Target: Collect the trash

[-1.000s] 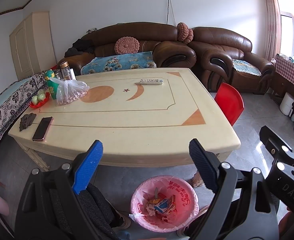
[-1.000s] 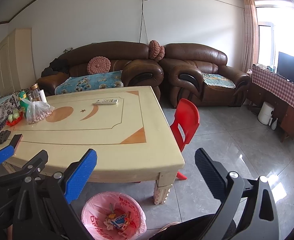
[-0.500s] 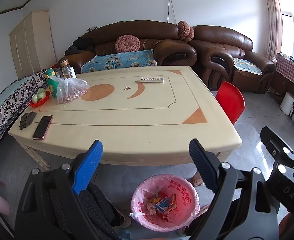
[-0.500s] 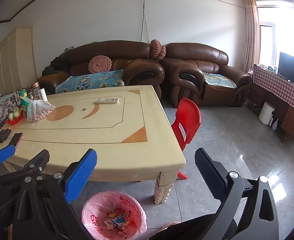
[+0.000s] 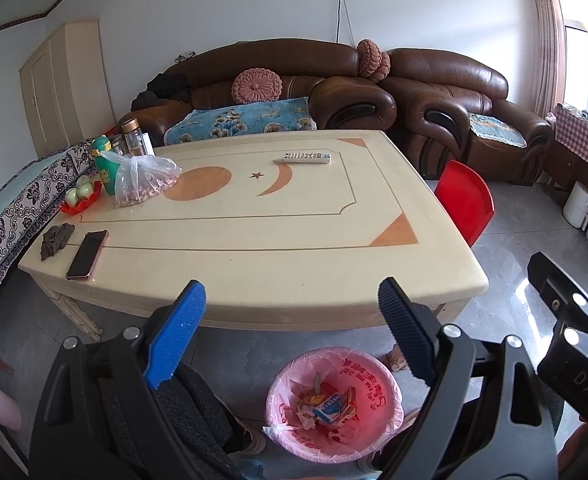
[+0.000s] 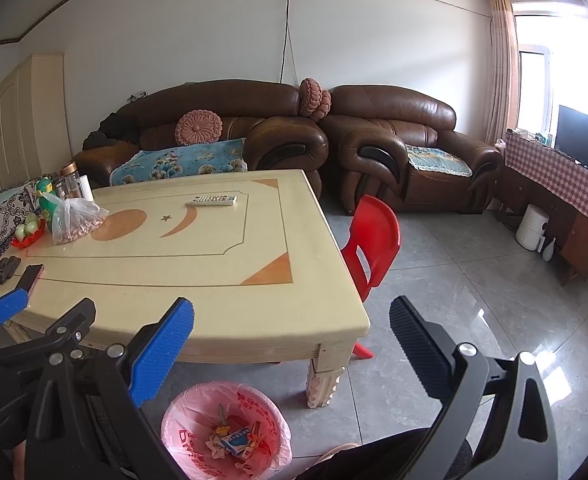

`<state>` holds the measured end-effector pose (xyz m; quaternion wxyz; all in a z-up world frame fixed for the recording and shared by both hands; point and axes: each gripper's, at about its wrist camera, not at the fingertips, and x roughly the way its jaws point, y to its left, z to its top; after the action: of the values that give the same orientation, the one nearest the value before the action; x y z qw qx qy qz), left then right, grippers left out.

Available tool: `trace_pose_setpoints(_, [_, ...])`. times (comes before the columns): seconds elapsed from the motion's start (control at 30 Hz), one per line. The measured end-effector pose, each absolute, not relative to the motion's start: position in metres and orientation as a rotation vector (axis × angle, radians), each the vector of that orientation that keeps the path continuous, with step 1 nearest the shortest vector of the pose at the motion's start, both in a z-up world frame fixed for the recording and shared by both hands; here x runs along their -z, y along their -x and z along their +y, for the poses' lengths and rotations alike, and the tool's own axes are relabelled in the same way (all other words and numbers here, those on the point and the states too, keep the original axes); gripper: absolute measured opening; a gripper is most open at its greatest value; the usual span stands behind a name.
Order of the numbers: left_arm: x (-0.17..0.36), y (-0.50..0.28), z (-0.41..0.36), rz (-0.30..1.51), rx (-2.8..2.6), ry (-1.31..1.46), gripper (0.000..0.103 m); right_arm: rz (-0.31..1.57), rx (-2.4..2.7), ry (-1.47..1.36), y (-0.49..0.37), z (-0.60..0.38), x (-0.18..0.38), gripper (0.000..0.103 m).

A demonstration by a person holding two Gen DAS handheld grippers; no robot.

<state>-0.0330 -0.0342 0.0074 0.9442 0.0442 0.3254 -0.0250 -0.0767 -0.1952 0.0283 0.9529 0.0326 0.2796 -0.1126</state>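
Note:
A bin lined with a pink bag (image 5: 369, 368) stands on the floor at the table's near edge and holds several wrappers (image 5: 327, 402); it also shows in the right wrist view (image 6: 198, 408). My left gripper (image 5: 290, 332) is open and empty, held above the bin and short of the cream table (image 5: 294, 272). My right gripper (image 6: 294, 344) is open and empty, to the right of the left one, near the table's corner (image 6: 349, 320).
On the table lie a phone (image 5: 87, 254), a dark object (image 5: 56, 238), a clear plastic bag (image 5: 142, 182), bottles (image 5: 134, 140), a red fruit dish (image 5: 78, 196) and a remote (image 5: 305, 157). A red chair (image 6: 371, 240) stands at the table's right. Brown sofas (image 6: 397, 148) line the back wall.
Both views have shifted very slightly; the grippers stay open and empty and nothing on the table has moved.

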Motion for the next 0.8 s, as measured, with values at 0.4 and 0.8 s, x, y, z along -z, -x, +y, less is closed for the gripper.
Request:
trace_pose_setpoints(0.4, [-0.009,0.028,-0.026,0.649,0.045,-0.071,0.095,0.572,0.227,-0.065,0.075,-0.196,-0.026,0.096])
trace_pose_setpoints(0.8, [-0.008,0.031,-0.028,0.661,0.054,-0.095,0.095,0.574,0.225,-0.059,0.074,-0.197,-0.023,0.096])
